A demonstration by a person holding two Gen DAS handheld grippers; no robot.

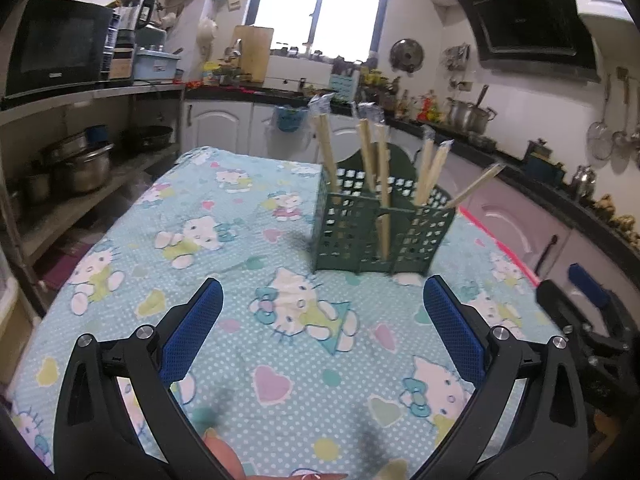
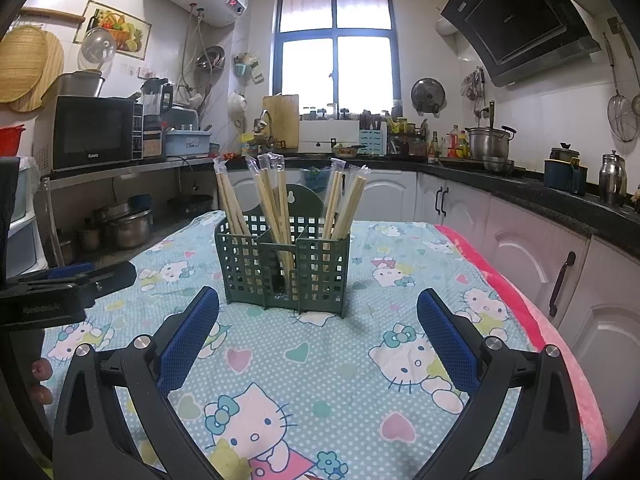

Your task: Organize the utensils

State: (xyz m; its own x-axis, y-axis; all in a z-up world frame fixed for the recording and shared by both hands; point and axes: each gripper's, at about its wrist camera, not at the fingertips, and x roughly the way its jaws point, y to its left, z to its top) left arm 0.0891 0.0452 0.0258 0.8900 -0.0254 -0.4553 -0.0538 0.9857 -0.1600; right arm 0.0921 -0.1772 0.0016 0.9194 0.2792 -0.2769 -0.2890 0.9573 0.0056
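Green perforated utensil caddy (image 2: pixel 285 265), frame centre, upright on surface (image 2: pixel 360 368); wrapped chopsticks (image 2: pixel 276 204) fill three compartments. Left claw (image 1: pixel 322 306), right claw (image 2: pixel 318 314) both spread, empty.

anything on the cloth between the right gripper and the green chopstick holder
Nothing. In the right wrist view, only bare patterned tablecloth lies between the open right gripper and the green holder.

One green holder (image 2: pixel 284 268), three compartments, six wrapped chopstick pairs (image 2: pixel 276 204).

Bright blue-framed window (image 2: pixel 336 46) lights white cabinets (image 2: pixel 532 248), black countertop (image 2: pixel 516 188) and range hood (image 2: pixel 516 20).
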